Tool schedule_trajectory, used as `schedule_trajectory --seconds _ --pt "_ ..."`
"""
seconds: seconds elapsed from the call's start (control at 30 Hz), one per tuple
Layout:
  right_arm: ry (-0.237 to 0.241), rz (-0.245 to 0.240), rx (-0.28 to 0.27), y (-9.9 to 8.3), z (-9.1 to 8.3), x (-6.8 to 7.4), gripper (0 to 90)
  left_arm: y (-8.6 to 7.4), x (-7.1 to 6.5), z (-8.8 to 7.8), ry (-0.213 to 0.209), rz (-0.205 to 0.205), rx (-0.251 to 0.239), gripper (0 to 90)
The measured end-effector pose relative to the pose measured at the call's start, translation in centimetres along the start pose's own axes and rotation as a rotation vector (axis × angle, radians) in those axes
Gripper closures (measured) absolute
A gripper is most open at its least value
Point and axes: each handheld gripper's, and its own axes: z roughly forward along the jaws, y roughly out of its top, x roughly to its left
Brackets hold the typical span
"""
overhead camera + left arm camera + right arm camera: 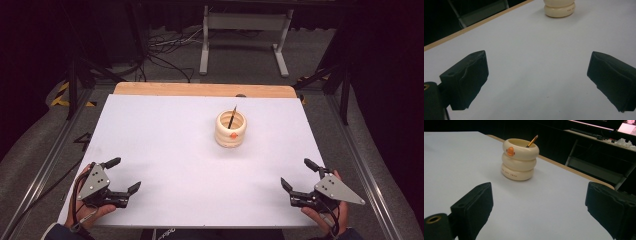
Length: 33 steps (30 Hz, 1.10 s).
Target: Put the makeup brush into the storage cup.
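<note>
A cream ringed pen holder point(230, 129) with an orange beak mark stands upright on the white table point(170, 150), right of centre toward the back. A dark pencil point(232, 116) leans inside it. The holder point(519, 159) and the pencil's point(532, 141) orange end appear ahead in the right gripper view; its base point(559, 9) is at the top of the left gripper view. My left gripper point(124, 175) rests open near the front left edge, nothing between its jaws. My right gripper point(298, 173) is open near the front right edge, also holding nothing.
A wooden strip point(200, 90) borders the table's far edge. Beyond it stand a white metal frame point(244, 30) and loose cables point(165, 50) on the floor. Metal rails point(45, 165) run along both sides of the table.
</note>
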Motion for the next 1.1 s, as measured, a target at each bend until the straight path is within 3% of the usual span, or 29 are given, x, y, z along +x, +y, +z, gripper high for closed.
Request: schedule_trajectory --seconds 1.1 --pt "0.025 0.006 0.010 -0.27 0.23 0.04 9.3 0.18 -0.16 0.51 -0.017 0.003 0.013 4.8"
